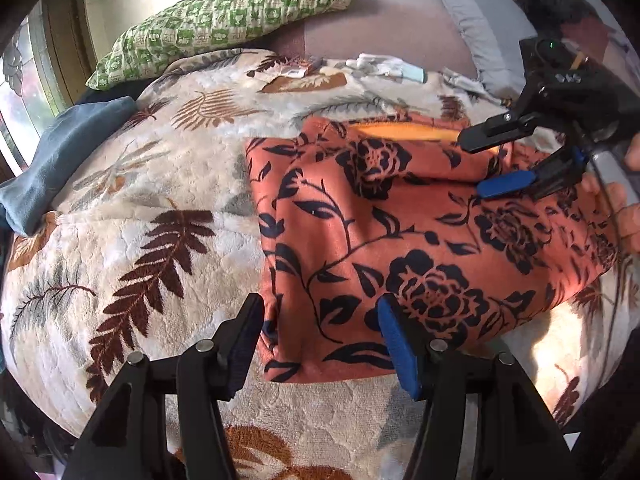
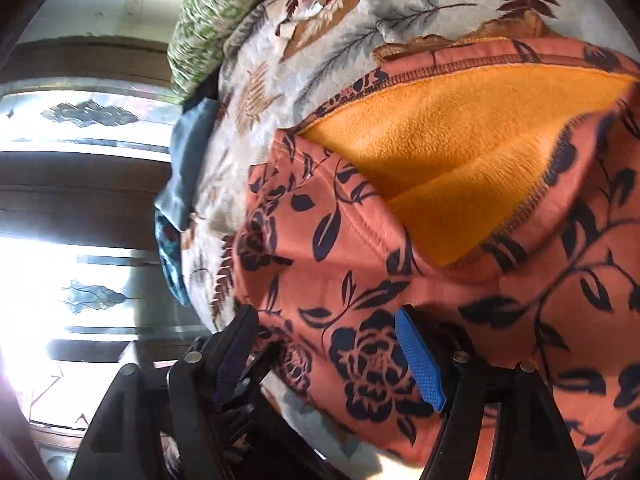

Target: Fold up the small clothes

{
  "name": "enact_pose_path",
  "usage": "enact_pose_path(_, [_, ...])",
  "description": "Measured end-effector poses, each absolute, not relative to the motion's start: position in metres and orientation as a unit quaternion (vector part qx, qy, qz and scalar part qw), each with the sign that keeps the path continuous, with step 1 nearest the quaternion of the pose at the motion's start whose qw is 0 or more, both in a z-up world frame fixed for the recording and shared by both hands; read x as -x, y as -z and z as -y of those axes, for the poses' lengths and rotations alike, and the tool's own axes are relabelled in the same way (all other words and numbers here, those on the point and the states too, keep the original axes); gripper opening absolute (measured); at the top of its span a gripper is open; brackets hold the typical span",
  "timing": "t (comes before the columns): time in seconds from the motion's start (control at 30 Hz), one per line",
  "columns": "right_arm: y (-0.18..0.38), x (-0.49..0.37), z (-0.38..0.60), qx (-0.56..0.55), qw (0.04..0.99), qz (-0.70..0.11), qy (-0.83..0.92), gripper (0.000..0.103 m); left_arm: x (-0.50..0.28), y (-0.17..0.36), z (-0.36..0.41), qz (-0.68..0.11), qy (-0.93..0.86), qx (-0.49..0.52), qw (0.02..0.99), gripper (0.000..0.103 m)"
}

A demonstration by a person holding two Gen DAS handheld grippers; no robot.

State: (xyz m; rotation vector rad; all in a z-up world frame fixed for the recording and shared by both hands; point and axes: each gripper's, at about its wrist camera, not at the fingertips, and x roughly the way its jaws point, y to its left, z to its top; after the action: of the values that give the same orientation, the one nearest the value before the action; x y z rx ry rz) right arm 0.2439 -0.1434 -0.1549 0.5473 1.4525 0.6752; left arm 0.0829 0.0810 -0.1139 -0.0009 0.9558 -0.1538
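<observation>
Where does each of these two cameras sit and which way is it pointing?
Left wrist: sits on the left gripper, looking down across the leaf-patterned cream blanket at the folded orange floral fleece garment; its own open jaws show, plus the right gripper and a hand.
Right wrist: sits on the right gripper, close over the garment's yellow lining, window behind; its own open jaws show.
Shared: garment, blanket, green checked pillow, blue cloth.
</observation>
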Motion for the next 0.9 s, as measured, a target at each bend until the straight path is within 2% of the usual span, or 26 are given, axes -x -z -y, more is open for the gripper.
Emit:
enact_pose_path(0.1, [0.142,-0.242,0.148,-0.263,0.684,-0.609,-0.303,0.074,-0.11,0.1,-0.106,-0.449,0.095,0.069,0.886,0.06])
enact_pose_path(0.17, [0.132,-0.226,0.16,-0.244,0.719,-0.587,-0.282,0.075,-0.136,0.11,-0.114,-0.489,0.113,0.1,0.859,0.06])
enact_pose_path(0.27, [0.129,-0.199,0.186,-0.225,0.744,-0.578,-0.248,0.075,-0.136,0.119,-0.118,-0.515,0.128,0.134,0.837,0.053])
enact_pose_path(0.6, [0.131,-0.117,0.304,-0.297,0.771,-0.537,-0.171,0.075,-0.101,0.12,-0.103,-0.523,0.135,0.109,0.834,0.053])
enact_pose_path(0.67, [0.128,-0.111,0.312,-0.307,0.775,-0.527,-0.168,0.075,-0.11,0.134,-0.104,-0.553,0.113,0.101,0.819,0.035])
enact_pose_path(0.7, [0.127,-0.109,0.314,-0.311,0.776,-0.523,-0.165,0.075,-0.112,0.139,-0.106,-0.562,0.1,0.103,0.814,0.012])
enact_pose_path(0.73, [0.125,-0.106,0.315,-0.316,0.777,-0.519,-0.165,0.075,-0.112,0.14,-0.108,-0.564,0.091,0.103,0.814,0.005])
enact_pose_path(0.9, [0.116,-0.093,0.316,-0.309,0.788,-0.506,-0.163,0.075,-0.064,0.074,-0.1,-0.471,0.096,0.092,0.872,0.004])
